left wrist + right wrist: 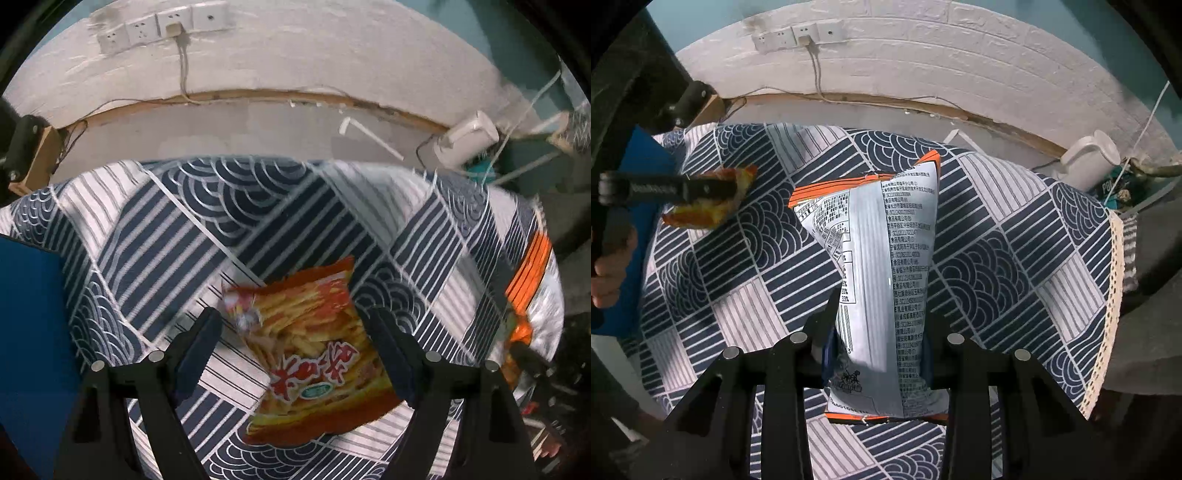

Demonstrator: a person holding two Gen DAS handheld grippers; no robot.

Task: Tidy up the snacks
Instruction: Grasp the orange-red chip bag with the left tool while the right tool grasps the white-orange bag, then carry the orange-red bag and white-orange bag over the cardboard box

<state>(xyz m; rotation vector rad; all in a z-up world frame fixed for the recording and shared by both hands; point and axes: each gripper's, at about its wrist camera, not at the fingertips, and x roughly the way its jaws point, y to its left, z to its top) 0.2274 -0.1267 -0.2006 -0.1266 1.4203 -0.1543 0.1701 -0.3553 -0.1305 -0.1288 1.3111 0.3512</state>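
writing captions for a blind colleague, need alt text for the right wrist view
The right gripper is shut on a silver snack bag with orange edges, above a navy and white patterned cloth. At left, the left gripper is over a red snack packet.

Dim indoor light, motion blur in left view, fisheye-bent dark edges

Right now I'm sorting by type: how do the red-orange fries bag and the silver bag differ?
The red-orange fries bag lies picture side up between the open left gripper; the silver bag, orange-trimmed, shows its printed back and is pinched in the right gripper. Both are sealed snack bags above the patterned cloth.
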